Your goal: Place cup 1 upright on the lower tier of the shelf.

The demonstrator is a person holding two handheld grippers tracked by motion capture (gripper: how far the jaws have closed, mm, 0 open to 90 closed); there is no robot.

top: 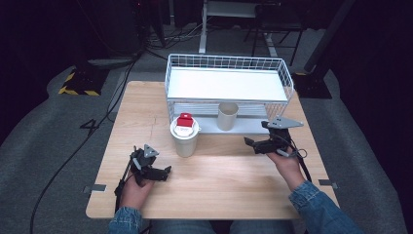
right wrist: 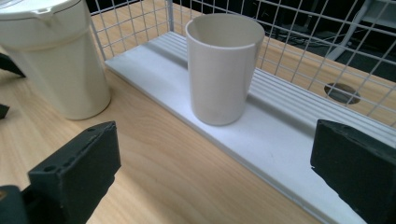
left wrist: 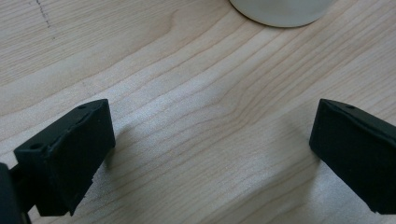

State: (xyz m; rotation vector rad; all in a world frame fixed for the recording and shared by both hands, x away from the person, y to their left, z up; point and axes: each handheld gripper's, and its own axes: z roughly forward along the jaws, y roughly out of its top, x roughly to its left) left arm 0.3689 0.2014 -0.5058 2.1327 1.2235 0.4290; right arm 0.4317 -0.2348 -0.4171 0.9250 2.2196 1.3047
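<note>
Two cups stand near the middle of the table point(top: 146, 97) in the high view: a lidded cup point(top: 185, 139) with a red block point(top: 184, 120) on top, and an open cup point(top: 227, 116) on the low white shelf of the wire rack point(top: 229, 63), with the left gripper point(top: 163, 174) and right gripper point(top: 249, 142) resting apart from both. In the left gripper view the jaws gape wide over bare wood, the lidded cup's base point(left wrist: 280, 11) just ahead. In the right gripper view the jaws also stand wide, facing the open cup point(right wrist: 223, 70), which looks light, smooth and thin-walled, probably best pinched gently across its upper wall.

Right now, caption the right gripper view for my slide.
Open right claw faces a beige cup on the rack's white base, lidded cup alongside.
</note>
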